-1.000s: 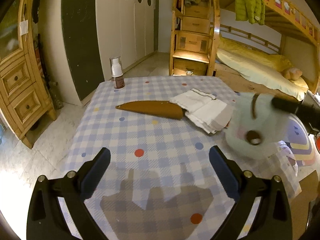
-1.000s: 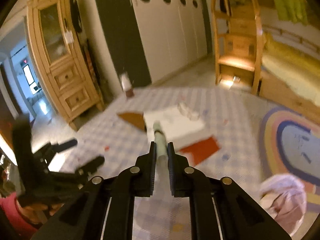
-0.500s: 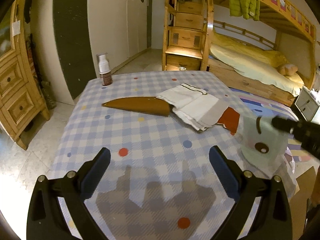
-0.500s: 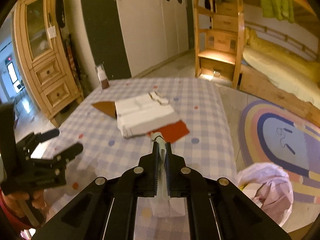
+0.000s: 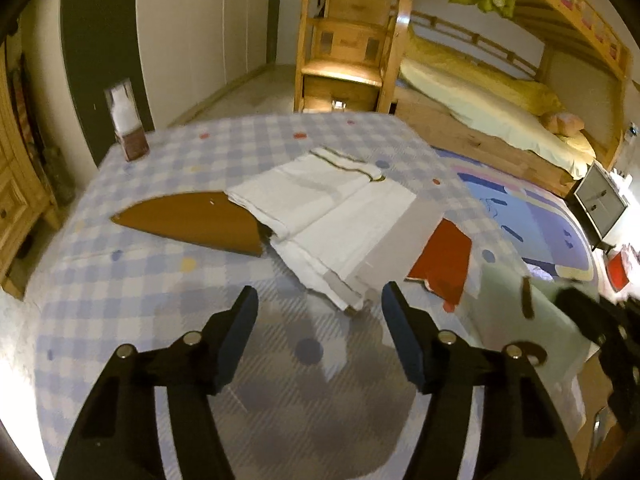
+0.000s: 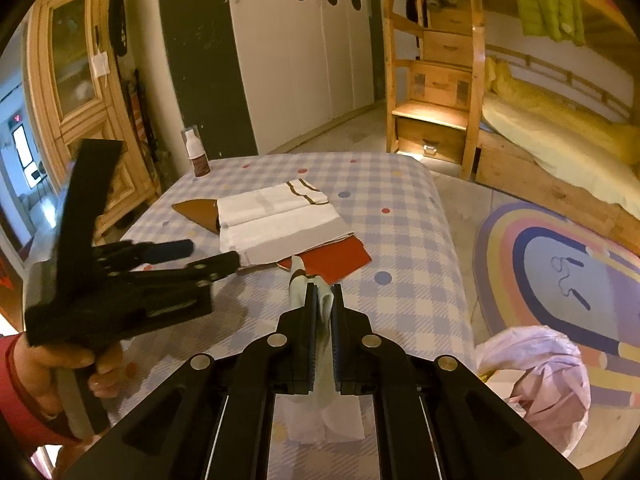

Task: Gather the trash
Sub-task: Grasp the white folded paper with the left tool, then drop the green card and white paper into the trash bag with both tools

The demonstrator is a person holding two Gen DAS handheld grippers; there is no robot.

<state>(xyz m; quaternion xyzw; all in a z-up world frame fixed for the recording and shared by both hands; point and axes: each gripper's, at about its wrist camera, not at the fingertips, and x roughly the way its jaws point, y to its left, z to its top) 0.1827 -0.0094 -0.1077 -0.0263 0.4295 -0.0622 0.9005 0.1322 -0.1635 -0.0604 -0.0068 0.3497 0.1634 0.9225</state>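
Observation:
My right gripper (image 6: 324, 300) is shut on a pale green paper bag (image 6: 320, 360), which hangs off the table's right edge; the bag also shows in the left wrist view (image 5: 532, 328). My left gripper (image 5: 318, 312) is open and empty, low over the checked tablecloth (image 5: 160, 300), just short of a stack of white and grey paper (image 5: 340, 224). A brown card piece (image 5: 192, 220) lies left of the stack and a red card piece (image 5: 444, 260) lies right of it. A pink trash bag (image 6: 536, 380) stands on the floor at the right.
A small pump bottle (image 5: 128, 128) stands at the table's far left corner. A wooden cabinet (image 6: 80, 92) is at the left, a bunk bed with stair drawers (image 6: 440, 80) behind, and a striped rug (image 6: 560, 260) on the floor at the right.
My left gripper has moved forward and down toward the paper stack. My right gripper has carried the green bag rightward and back to the table's edge, uncovering the red card.

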